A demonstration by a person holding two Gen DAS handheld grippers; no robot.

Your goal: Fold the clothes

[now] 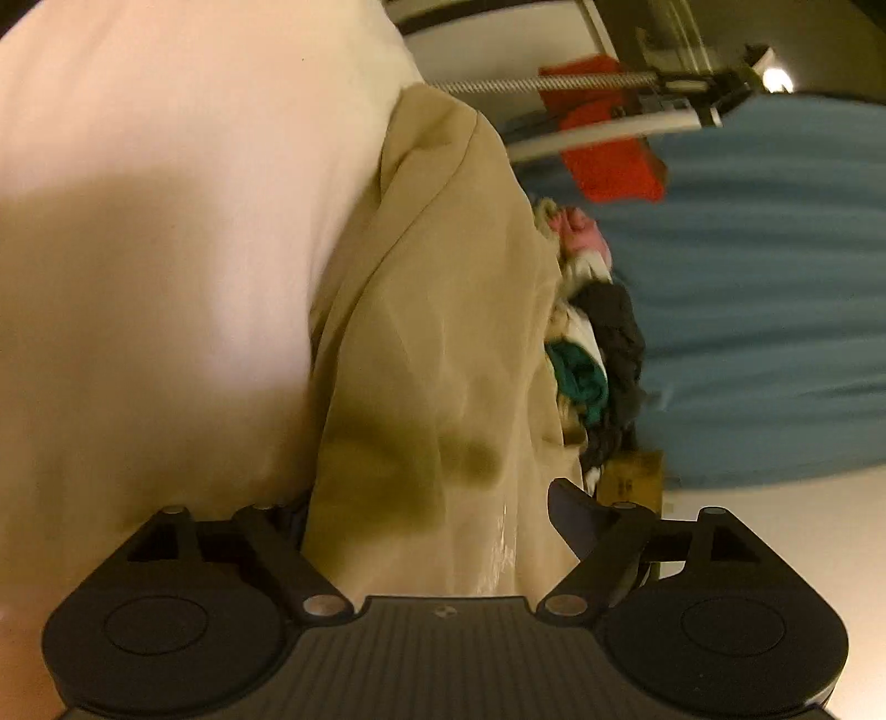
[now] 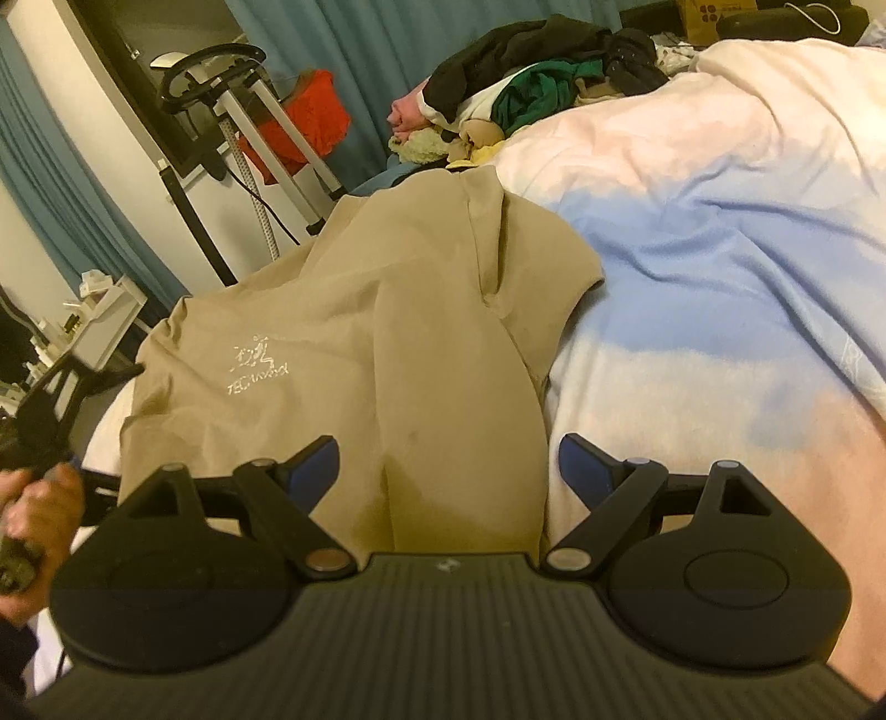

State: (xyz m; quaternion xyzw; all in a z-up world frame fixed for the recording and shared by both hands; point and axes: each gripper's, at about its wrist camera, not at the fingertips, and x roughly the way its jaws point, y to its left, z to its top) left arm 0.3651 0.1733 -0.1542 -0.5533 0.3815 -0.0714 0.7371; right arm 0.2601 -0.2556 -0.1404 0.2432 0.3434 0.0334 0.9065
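Note:
A tan T-shirt (image 2: 354,343) with a small white logo (image 2: 257,365) lies partly folded on the pale bed cover (image 2: 720,249). My right gripper (image 2: 448,471) is open, its blue-padded fingers (image 2: 581,471) spread on either side of the shirt's near edge. In the left wrist view, which is rolled sideways, the same tan shirt (image 1: 437,343) fills the space between the spread fingers of my left gripper (image 1: 426,509); the left fingertip is hidden under the cloth. The left gripper also shows at the left edge of the right wrist view (image 2: 50,410), held in a hand.
A pile of mixed clothes (image 2: 531,88) lies at the far end of the bed. A garment steamer stand (image 2: 238,111), a red cloth (image 2: 310,127) and blue curtains (image 2: 376,50) stand beyond the bed's left side. A cardboard box (image 2: 714,16) is at the back.

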